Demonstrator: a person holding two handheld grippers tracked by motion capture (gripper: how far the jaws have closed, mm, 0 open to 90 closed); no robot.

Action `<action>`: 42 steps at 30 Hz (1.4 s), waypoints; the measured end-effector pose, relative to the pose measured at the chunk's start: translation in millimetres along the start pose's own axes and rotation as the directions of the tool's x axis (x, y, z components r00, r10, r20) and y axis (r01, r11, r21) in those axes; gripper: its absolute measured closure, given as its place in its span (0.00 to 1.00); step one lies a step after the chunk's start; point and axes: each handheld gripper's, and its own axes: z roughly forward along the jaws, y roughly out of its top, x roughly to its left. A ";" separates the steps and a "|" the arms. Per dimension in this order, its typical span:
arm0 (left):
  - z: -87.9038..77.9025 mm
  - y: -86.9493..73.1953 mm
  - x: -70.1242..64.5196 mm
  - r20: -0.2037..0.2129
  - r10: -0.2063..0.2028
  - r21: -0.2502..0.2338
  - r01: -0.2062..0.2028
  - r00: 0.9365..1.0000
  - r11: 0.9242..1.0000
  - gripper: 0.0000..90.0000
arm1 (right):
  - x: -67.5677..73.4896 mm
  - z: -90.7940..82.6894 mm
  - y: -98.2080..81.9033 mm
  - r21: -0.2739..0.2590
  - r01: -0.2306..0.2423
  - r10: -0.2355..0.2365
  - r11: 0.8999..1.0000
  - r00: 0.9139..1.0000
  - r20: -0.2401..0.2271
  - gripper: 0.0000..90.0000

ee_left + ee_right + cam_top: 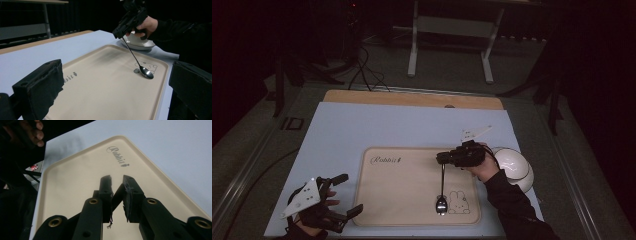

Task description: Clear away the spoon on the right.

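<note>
the left tool (pixel 343 197) is black, with two thick block-shaped jaws whose inner pads look rough and a little worn at the edges. on top of it sits a light grey three-cornered plate with small dark dots. the right tool (pixel 443 158) is black too and carries the same kind of grey plate. its arms have round brass-coloured rivets, and the pads are frayed, with a thin thread hanging. the person wears a long dark sleeve (pixel 512 205).
</note>
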 end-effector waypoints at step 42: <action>0.0 0.0 -0.3 0.008 0.000 0.002 0.000 1.000 1.000 0.00 | -37.7 41.3 -28.7 0.064 -0.160 0.154 0.985 0.983 0.096 0.80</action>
